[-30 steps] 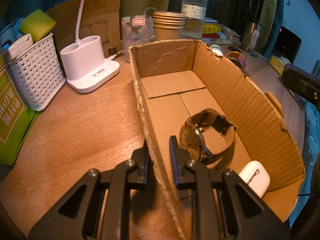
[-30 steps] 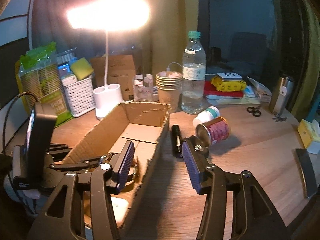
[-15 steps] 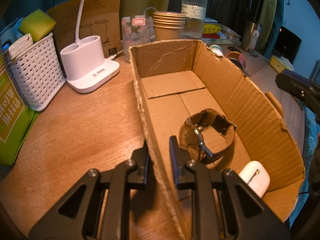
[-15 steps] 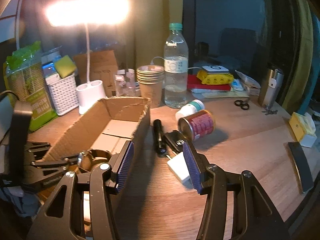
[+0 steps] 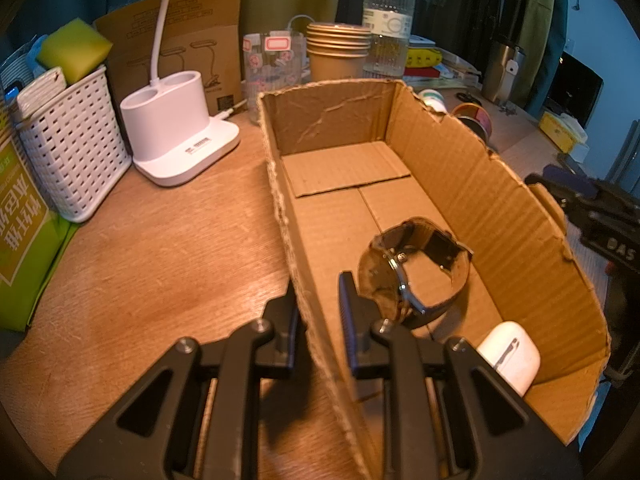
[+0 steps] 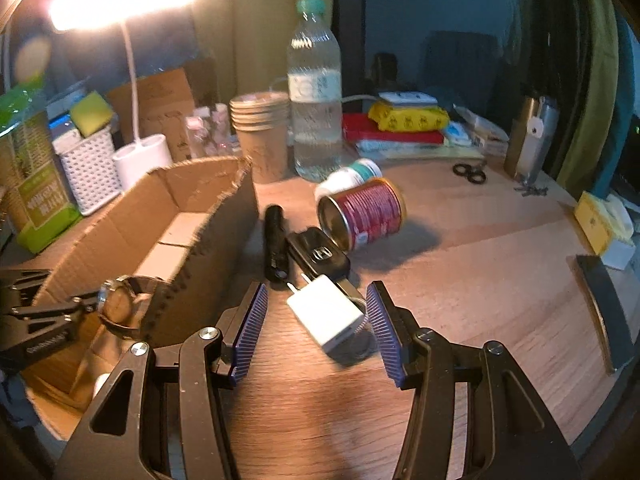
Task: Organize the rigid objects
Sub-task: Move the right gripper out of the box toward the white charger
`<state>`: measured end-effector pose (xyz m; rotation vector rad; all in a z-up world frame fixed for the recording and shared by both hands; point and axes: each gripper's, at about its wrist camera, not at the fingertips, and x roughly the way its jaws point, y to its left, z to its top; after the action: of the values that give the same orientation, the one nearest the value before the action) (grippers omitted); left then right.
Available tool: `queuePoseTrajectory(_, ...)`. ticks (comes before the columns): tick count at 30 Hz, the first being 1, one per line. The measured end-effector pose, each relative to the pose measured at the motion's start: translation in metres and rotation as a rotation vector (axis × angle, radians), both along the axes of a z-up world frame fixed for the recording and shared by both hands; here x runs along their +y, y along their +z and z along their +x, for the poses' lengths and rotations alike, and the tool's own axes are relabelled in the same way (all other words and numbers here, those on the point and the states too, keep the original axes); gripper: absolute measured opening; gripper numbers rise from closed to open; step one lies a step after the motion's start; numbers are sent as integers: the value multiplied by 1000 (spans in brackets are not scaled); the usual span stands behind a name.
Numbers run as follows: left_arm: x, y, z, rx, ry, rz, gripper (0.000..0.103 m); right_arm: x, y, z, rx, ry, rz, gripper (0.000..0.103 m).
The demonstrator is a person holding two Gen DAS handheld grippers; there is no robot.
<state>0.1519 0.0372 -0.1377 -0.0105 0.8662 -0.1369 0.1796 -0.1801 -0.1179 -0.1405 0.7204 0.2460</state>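
My left gripper (image 5: 318, 298) is shut on the near left wall of the cardboard box (image 5: 288, 216), one finger inside, one outside. Inside the box lie a wristwatch (image 5: 412, 272) and a white earbud case (image 5: 508, 354). My right gripper (image 6: 314, 320) is open over the wooden table, right of the cardboard box (image 6: 224, 248). A white plug adapter (image 6: 326, 316) lies between its ribbed pads (image 6: 252, 328) without touching them. Just beyond lie a black car key (image 6: 318, 256), a black flashlight (image 6: 274, 246) and a red can (image 6: 366, 214) on its side.
A white lamp base (image 5: 176, 132), a white basket (image 5: 68, 148), paper cups (image 5: 338, 54) and a water bottle (image 5: 390, 20) stand behind the box. A white pill bottle (image 6: 352, 174), scissors (image 6: 470, 172) and a dark flat object (image 6: 604, 300) lie right of it.
The right gripper has come down and moved right, away from the box wall, so the plug adapter now lies between its fingers. The left gripper has kept its hold on the box wall.
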Motion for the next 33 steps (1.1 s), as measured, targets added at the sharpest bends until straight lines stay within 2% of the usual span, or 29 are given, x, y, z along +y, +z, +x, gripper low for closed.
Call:
queuePoseTrajectory(9,0,0,0,0,0,0,19,3,-21,21,82,5,-33,55)
queuePoseTrajectory(22,0,0,0,0,0,0,19,20,-34,28,155,69,-98,55)
queuePoseTrajectory(27,0,0,0,0,0,-1,19,27,-31,30,118,88,-128,48)
queuePoseTrajectory(33,0,0,0,0,0,-1,19,26,-20,22,44,102,-102,42)
